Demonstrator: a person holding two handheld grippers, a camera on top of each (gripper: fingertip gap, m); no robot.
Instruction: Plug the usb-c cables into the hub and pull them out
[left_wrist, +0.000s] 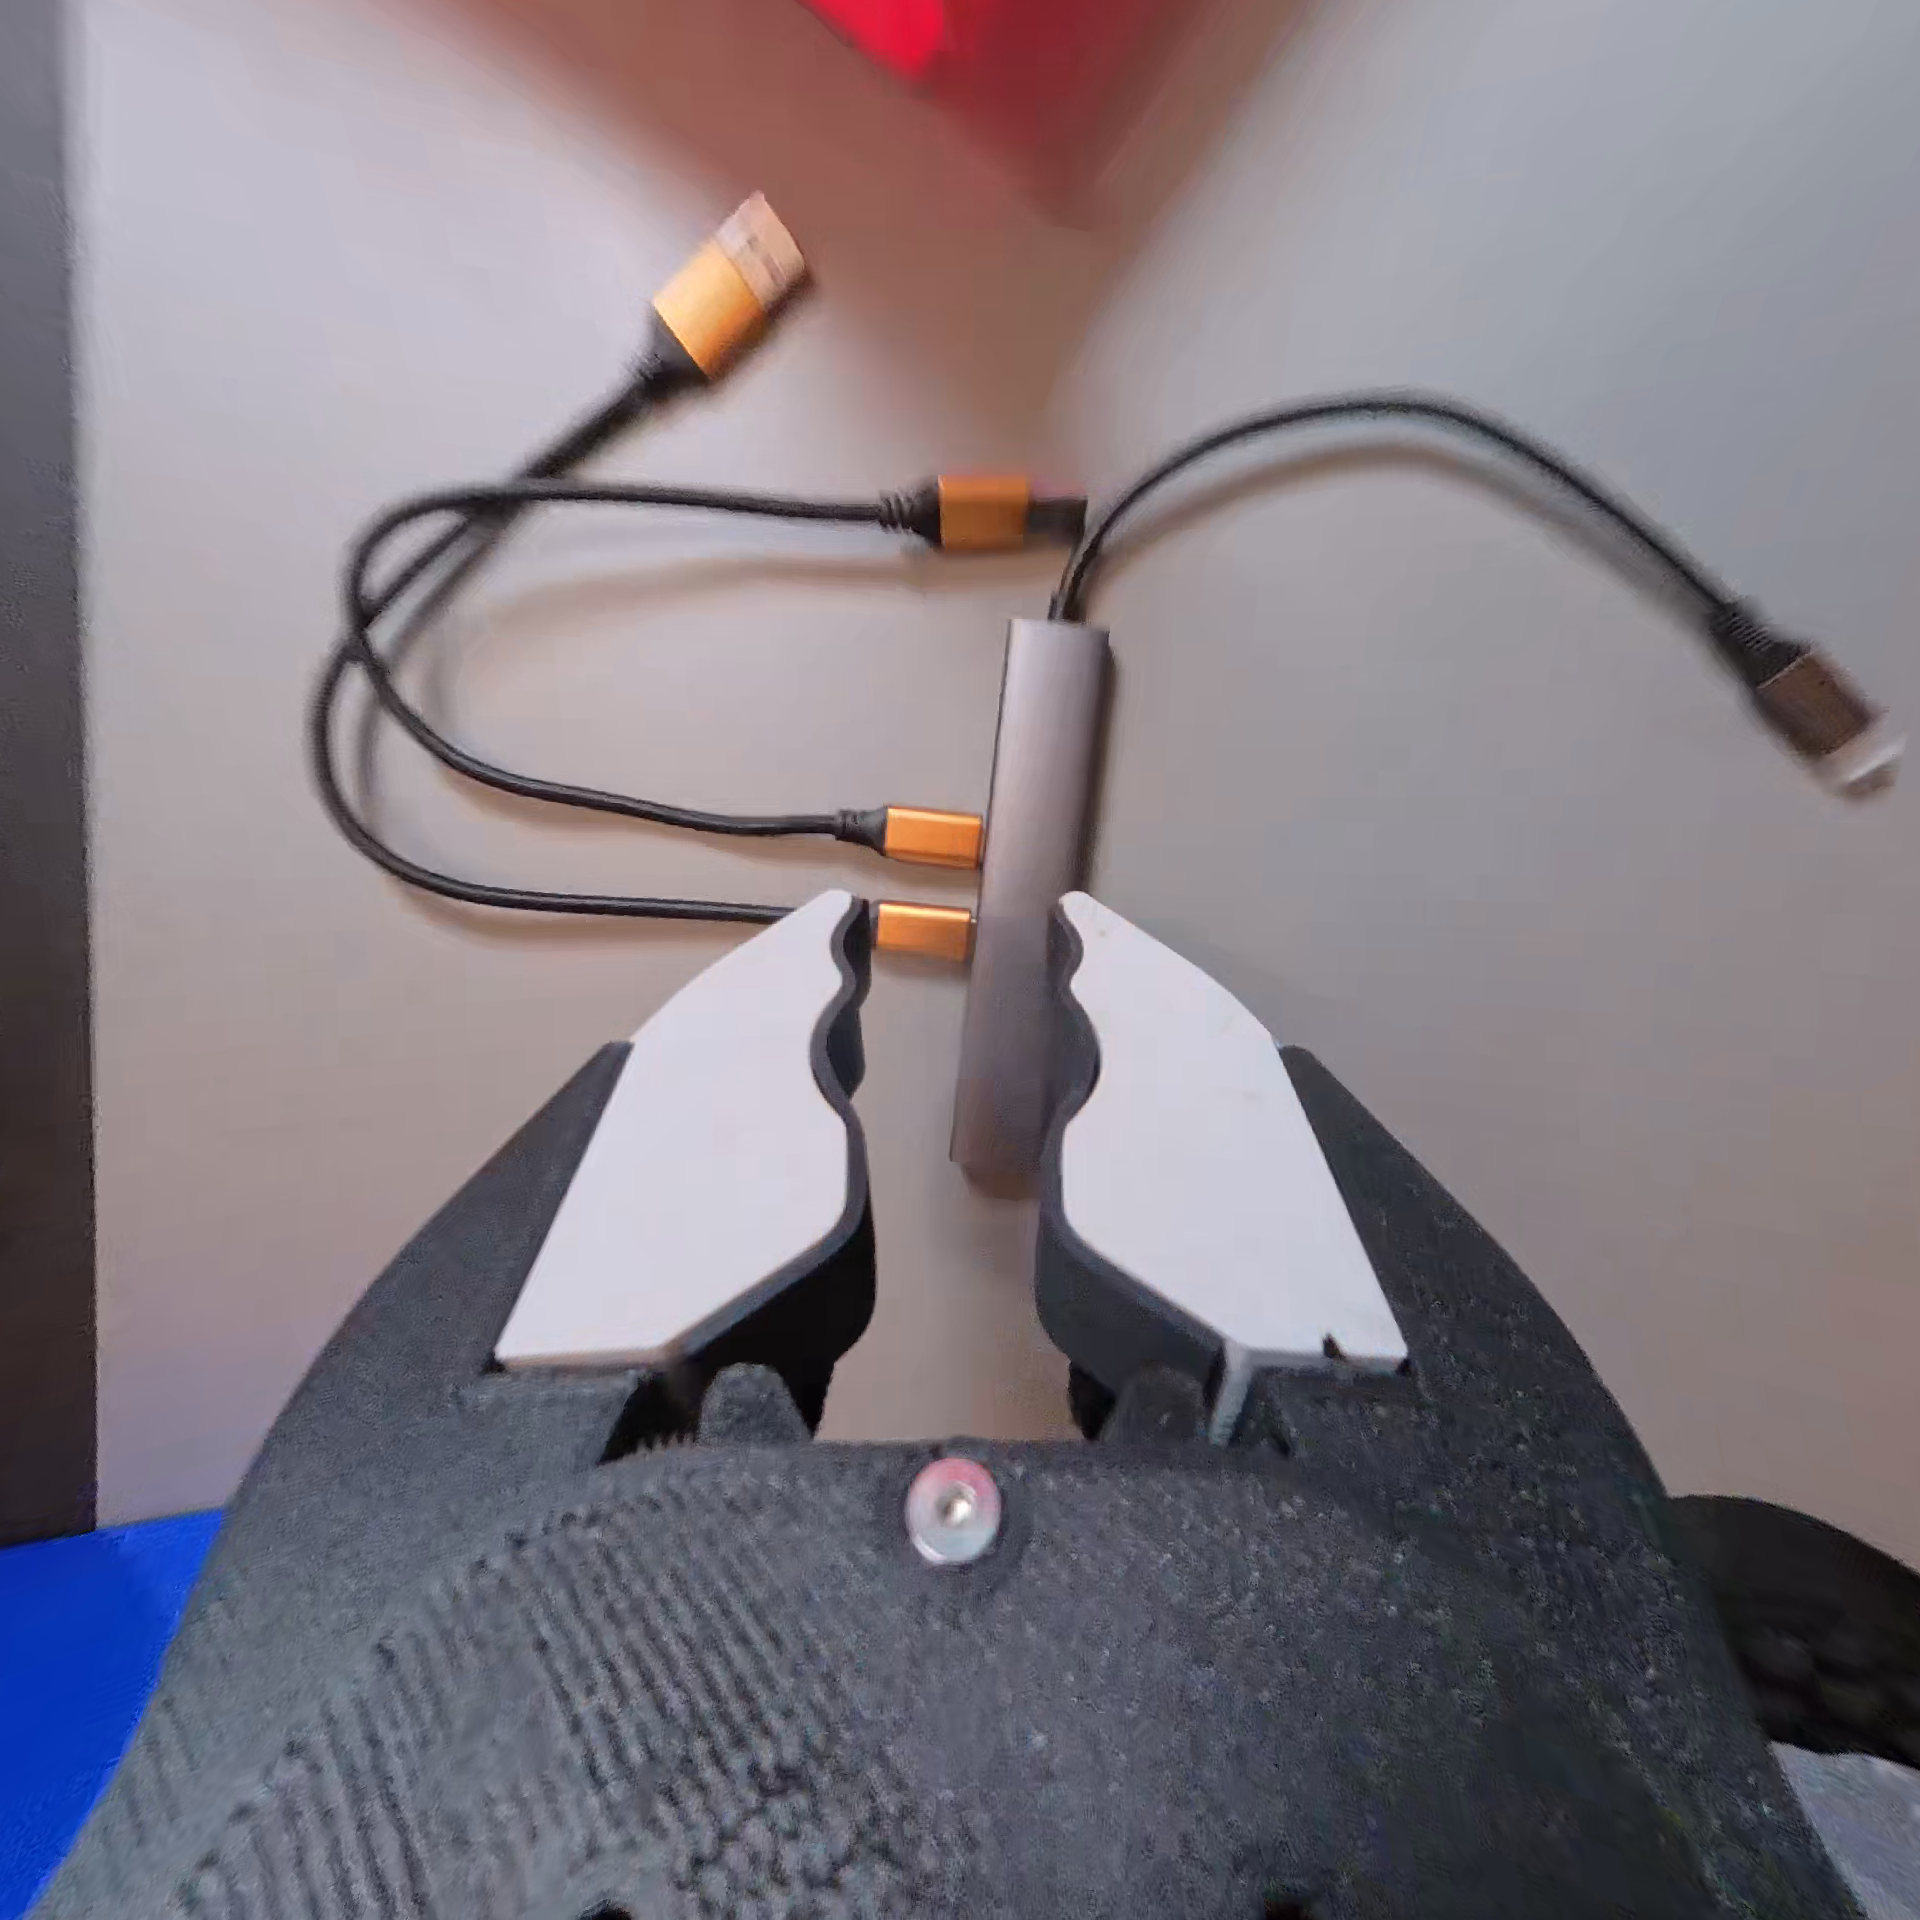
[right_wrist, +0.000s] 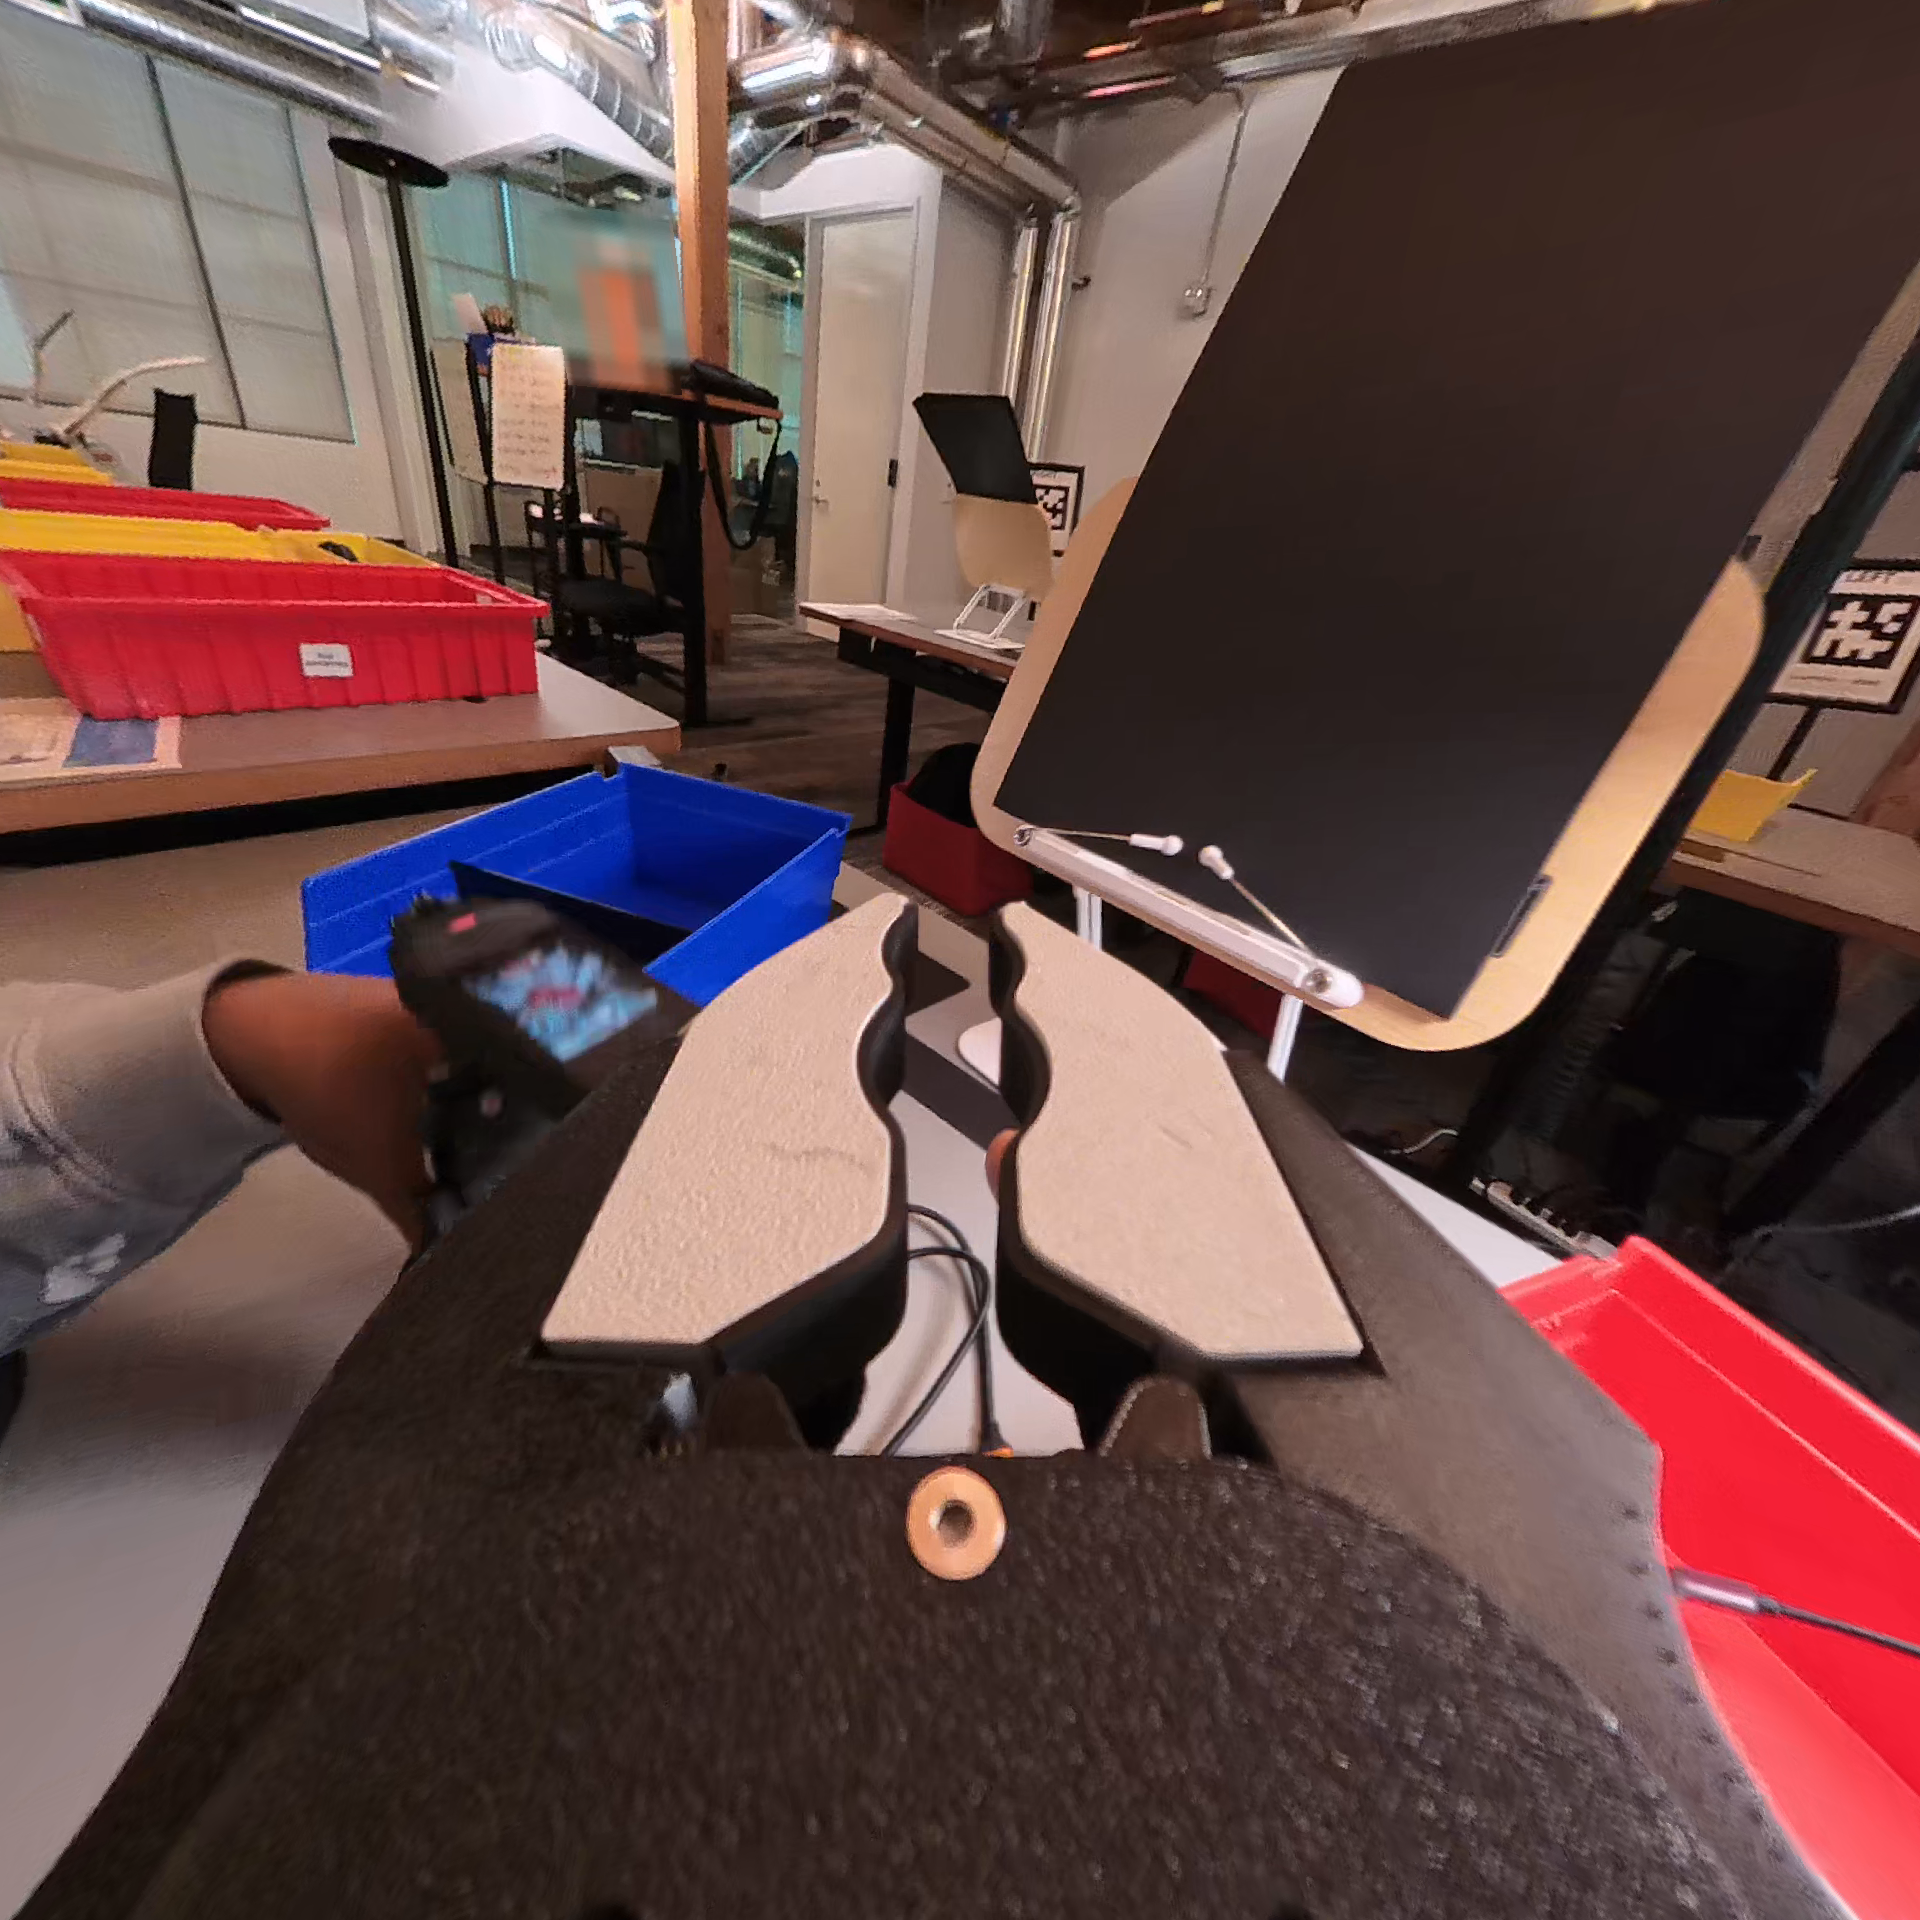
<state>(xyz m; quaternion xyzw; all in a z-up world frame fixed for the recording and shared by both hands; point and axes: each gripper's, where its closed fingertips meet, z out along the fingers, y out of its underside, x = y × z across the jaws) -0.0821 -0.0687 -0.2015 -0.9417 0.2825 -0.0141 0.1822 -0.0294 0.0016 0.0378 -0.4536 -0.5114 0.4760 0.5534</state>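
In the left wrist view a slim grey hub (left_wrist: 1039, 831) lies on the pale table, pointing away from me. Two orange USB-C plugs (left_wrist: 930, 836) (left_wrist: 923, 928) sit in its left side. Their black cables (left_wrist: 436, 748) loop left to two loose orange plugs (left_wrist: 727, 286) (left_wrist: 987, 509). The hub's own lead ends in a dark plug (left_wrist: 1808, 707). My left gripper (left_wrist: 956, 914) is open, astride the hub's near end, with the right finger (left_wrist: 1164, 1122) against the hub. My right gripper (right_wrist: 953, 920) is raised, slightly open and empty, with a black cable (right_wrist: 956, 1320) on the table below it.
A blue bin (right_wrist: 644, 873) stands behind the left hand (right_wrist: 332, 1081). A red bin (right_wrist: 1766, 1455) is at the right, and it also shows in the left wrist view (left_wrist: 1039, 83). A black panel on a white stand (right_wrist: 1455, 520) rises ahead on the right. My right fingertips sit around 25 cm from my left ones. Measured from the fingertips, the dark plug (left_wrist: 1808, 707) is 15 cm or so from the left gripper and 30 cm from the right.
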